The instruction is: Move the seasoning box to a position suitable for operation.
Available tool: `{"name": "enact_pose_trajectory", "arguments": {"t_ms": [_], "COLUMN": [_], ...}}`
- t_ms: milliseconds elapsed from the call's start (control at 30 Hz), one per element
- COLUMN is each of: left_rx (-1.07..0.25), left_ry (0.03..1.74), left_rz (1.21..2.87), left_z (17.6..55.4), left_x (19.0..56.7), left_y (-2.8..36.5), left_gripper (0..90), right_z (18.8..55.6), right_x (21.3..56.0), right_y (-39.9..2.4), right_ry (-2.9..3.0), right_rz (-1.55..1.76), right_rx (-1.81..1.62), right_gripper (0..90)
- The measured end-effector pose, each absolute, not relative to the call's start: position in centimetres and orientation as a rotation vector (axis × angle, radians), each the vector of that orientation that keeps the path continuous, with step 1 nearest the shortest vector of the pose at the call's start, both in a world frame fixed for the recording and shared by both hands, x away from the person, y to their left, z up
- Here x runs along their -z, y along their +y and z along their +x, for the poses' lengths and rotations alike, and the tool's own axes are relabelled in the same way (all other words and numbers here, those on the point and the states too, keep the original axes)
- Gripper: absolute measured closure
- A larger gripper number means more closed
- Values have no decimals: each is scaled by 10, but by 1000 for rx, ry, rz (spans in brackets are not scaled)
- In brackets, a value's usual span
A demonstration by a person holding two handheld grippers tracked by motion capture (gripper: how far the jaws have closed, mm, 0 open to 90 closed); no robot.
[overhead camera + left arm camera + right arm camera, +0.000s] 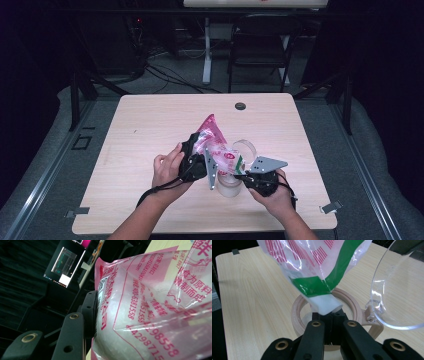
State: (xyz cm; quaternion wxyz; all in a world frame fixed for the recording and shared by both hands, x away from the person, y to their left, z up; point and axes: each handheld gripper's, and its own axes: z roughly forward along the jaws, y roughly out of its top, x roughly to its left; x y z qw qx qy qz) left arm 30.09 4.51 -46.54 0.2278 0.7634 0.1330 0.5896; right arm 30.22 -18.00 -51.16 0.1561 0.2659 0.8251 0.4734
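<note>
On the wooden table point(150, 130), the bag point(216, 145) slants down from the left gripper point(192, 159) clamping its body to the shut right gripper point(329, 320), its corner directly over the jar point(298, 312).

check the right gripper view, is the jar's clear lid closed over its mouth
No, the clear lid is swung open to the side, and the bag's cut corner hangs over the jar's open mouth.
</note>
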Motion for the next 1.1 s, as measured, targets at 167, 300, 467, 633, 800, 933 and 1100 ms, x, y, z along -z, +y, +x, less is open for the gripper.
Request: {"name": "enact_pose_trajectory", "arguments": {"t_ms": [167, 300, 467, 633, 800, 933, 1100], "left_rx": [-1624, -1625, -1631, -1633, -1634, -1636, -1637], "left_ry": [364, 364, 355, 350, 351, 350, 345], "left_rz": [2103, 2103, 2096, 2097, 2099, 2095, 2097], "left_z": [301, 300, 300, 300, 299, 299, 299], "left_x": [466, 466, 465, 463, 463, 463, 462], "left_y": [45, 44, 43, 42, 41, 41, 41], "left_gripper": [610, 610, 609, 610, 610, 610, 610], "right_z": [303, 303, 303, 303, 303, 303, 304], "right_x": [512, 512, 512, 512, 512, 512, 512], "right_y": [-180, -180, -180, -180, -181, -181, -181], "right_ry": [2365, 2365, 2364, 2363, 2361, 2362, 2362], "right_rz": [761, 762, 762, 759, 759, 760, 759], "right_rx": [-1350, -1350, -1344, -1348, -1347, -1347, -1346], "right_gripper": [900, 900, 900, 900, 900, 900, 900]}}
